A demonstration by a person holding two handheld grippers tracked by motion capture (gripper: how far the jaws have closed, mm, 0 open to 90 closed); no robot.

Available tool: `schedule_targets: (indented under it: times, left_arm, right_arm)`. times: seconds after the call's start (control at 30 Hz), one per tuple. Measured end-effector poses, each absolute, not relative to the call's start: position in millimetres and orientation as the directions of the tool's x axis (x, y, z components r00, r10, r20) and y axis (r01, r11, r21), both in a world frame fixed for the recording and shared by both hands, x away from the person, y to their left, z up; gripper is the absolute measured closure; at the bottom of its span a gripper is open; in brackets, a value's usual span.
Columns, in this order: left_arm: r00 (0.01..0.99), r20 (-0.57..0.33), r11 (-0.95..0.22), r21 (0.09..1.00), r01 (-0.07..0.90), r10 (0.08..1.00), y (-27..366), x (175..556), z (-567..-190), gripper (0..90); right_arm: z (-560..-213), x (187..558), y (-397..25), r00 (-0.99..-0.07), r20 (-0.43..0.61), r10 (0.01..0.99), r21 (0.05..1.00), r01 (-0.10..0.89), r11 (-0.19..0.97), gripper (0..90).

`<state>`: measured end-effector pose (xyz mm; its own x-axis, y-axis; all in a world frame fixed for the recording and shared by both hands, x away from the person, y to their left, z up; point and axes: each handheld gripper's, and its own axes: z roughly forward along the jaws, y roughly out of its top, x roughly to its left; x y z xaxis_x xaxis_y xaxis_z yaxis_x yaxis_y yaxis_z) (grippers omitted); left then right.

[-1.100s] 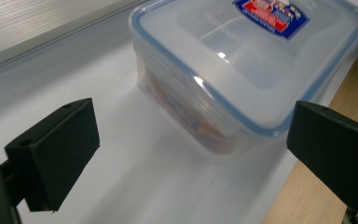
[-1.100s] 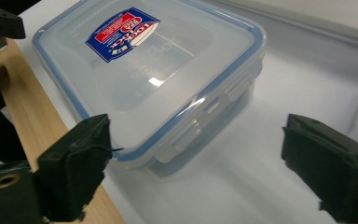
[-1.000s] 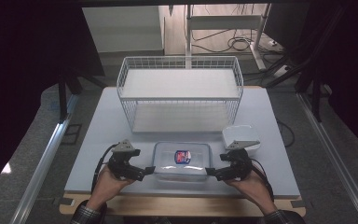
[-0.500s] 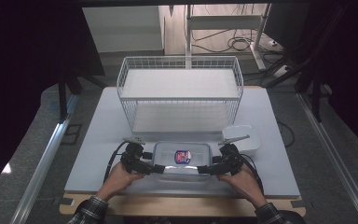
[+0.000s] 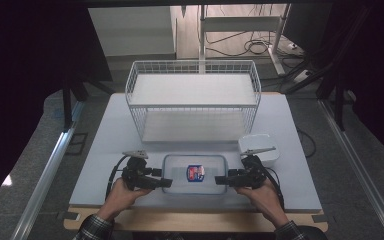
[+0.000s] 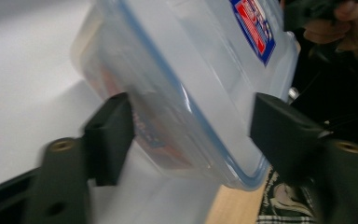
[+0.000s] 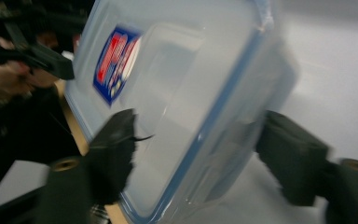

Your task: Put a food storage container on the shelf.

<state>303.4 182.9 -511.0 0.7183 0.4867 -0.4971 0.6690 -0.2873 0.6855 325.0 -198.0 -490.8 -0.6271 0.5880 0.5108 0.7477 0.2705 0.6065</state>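
In the high view, a clear plastic container [image 5: 195,173] with a blue-edged lid and a red-and-blue label at its centre lies flat on the near part of the white table [image 5: 105,135], at 6 o'clock from the white wire basket [image 5: 192,100]. The left gripper [image 5: 166,183] comes to the container's short end at 9 o'clock, and the right gripper [image 5: 219,179] meets the opposite end at 3 o'clock. A white lidded box [image 5: 259,148] sits just behind the right hand [image 5: 260,192], at about 2 o'clock from the container.

In the left gripper view, the container [image 6: 200,79] is see-through with a milky lid, a blue seal line running round the rim, and the label toward 1 o'clock. Its near end lies between the two black jaws, which stand wide apart on either side of it; whether they press the walls I cannot tell through the blur.

In the right gripper view, the container [image 7: 177,102] shows the same blue rim, with the label at 10 o'clock. The jaws are spread wide with the container's end between them, the left one over the lid; contact is unclear.
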Motion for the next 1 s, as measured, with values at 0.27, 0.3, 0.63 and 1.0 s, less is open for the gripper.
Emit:
schedule_targets:
  times: [0.27, 0.3, 0.63, 1.0]
  left_arm:
    - [0.703, -0.523, -0.217, 0.706, 0.674, 0.482, 190.5, 286.9, -509.7, 51.0]
    - [0.703, -0.523, -0.217, 0.706, 0.674, 0.482, 190.5, 286.9, -509.7, 51.7]
    - [0.669, -0.522, -0.180, 0.701, 0.690, 0.530, 186.2, 283.9, -504.3, 53.9]
    - [0.668, -0.490, -0.151, 0.732, 0.664, 0.560, 187.3, 292.2, -481.2, 53.4]
  right_arm:
    - [-488.0, 315.6, -214.9, -0.604, 0.592, 0.534, 0.606, 0.770, 0.199, 51.6]
    - [-488.0, 315.6, -214.9, -0.604, 0.592, 0.534, 0.606, 0.770, 0.199, 51.6]
    - [-482.7, 305.0, -212.4, -0.620, 0.543, 0.567, 0.640, 0.742, 0.198, 52.2]
    - [-463.3, 311.3, -206.9, -0.667, 0.474, 0.575, 0.712, 0.674, 0.196, 52.0]
